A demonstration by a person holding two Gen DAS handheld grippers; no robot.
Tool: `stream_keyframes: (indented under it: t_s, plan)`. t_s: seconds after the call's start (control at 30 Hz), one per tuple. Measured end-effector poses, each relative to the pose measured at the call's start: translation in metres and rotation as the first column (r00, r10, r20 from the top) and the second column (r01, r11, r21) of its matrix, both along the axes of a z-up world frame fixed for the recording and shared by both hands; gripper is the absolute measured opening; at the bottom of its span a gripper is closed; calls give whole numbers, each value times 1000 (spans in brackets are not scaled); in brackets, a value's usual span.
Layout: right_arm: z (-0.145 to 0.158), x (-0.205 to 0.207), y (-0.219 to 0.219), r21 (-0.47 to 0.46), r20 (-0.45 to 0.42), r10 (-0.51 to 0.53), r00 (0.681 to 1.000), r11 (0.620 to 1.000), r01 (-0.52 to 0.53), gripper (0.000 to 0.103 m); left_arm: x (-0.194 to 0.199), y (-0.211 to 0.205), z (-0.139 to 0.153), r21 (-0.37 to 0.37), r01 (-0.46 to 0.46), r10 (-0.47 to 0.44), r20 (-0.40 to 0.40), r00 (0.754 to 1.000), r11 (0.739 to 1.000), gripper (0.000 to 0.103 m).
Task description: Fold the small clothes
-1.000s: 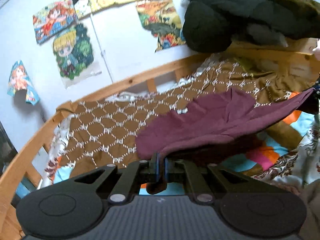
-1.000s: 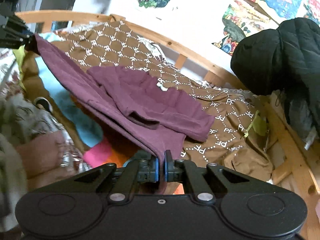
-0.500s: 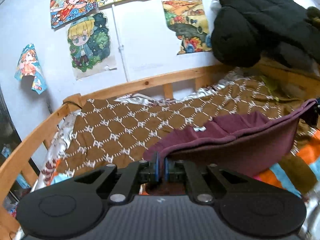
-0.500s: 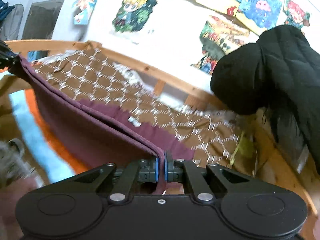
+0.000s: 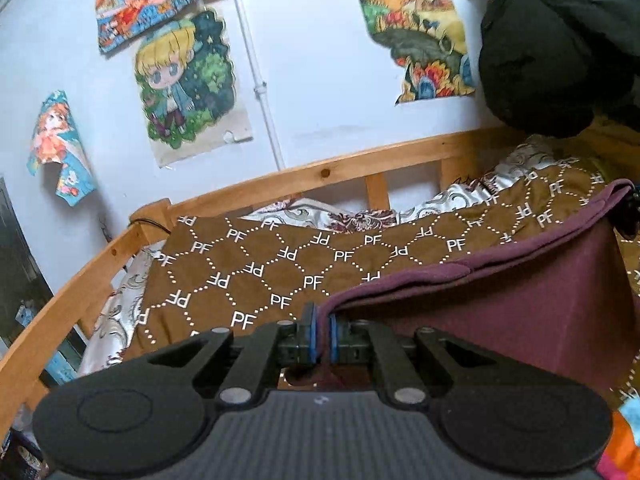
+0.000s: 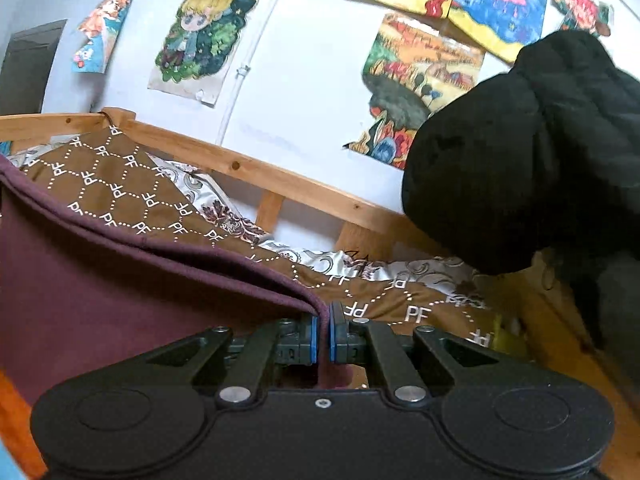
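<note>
A small maroon garment (image 5: 520,312) hangs stretched between my two grippers above the bed. My left gripper (image 5: 320,334) is shut on one corner of it, the cloth pinched between the blue pads. My right gripper (image 6: 323,334) is shut on the opposite corner of the maroon garment (image 6: 100,292). In the left wrist view the cloth's top hem runs up to the right gripper (image 5: 630,216) at the frame's right edge. The garment hangs doubled, with a folded edge along the top. Its lower part is hidden behind the gripper bodies.
Under the garment lies a brown blanket (image 5: 256,264) with a white PF pattern. A wooden bed rail (image 5: 320,174) runs behind it along a white wall with cartoon posters (image 5: 180,84). A black padded jacket (image 6: 520,152) hangs at the right.
Both grippers have carried the garment toward the wall and rail. It lay partly spread on the blanket before; now it hangs folded and taut between them, and the posters look closer.
</note>
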State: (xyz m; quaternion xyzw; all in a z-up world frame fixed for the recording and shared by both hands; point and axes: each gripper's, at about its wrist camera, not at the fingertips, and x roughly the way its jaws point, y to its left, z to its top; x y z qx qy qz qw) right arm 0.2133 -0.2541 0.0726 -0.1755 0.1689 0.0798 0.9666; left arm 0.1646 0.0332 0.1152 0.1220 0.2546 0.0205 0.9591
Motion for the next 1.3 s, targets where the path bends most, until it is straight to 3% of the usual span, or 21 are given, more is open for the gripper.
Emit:
stream_keyframes:
  t_s: [0.47, 0.77, 1.0, 1.17, 1.23, 1.3]
  plan:
    - [-63, 76, -6, -39, -126, 10, 992, 999, -15, 5, 98, -11, -55, 22, -29, 31, -126, 991, 999, 8]
    - [-90, 117, -4, -11, -221, 13, 975, 1000, -16, 6, 139, -8, -95, 20, -71, 74, -226, 971, 997, 9]
    - [-106, 131, -5, -8, -265, -4, 964, 1000, 2, 9, 154, 0, -115, 1, -82, 79, -292, 953, 997, 18]
    - [-110, 136, -4, -10, -283, -24, 959, 1000, 22, 20, 157, 6, -112, -40, -111, 94, -299, 950, 993, 37]
    - [-110, 136, -5, -11, -286, -38, 957, 999, 37, 27, 152, 10, -108, -71, -123, 99, -274, 957, 990, 68]
    - [-111, 137, -5, -12, -291, -49, 955, 999, 48, 34, 148, 13, -103, -81, -139, 115, -250, 961, 987, 80]
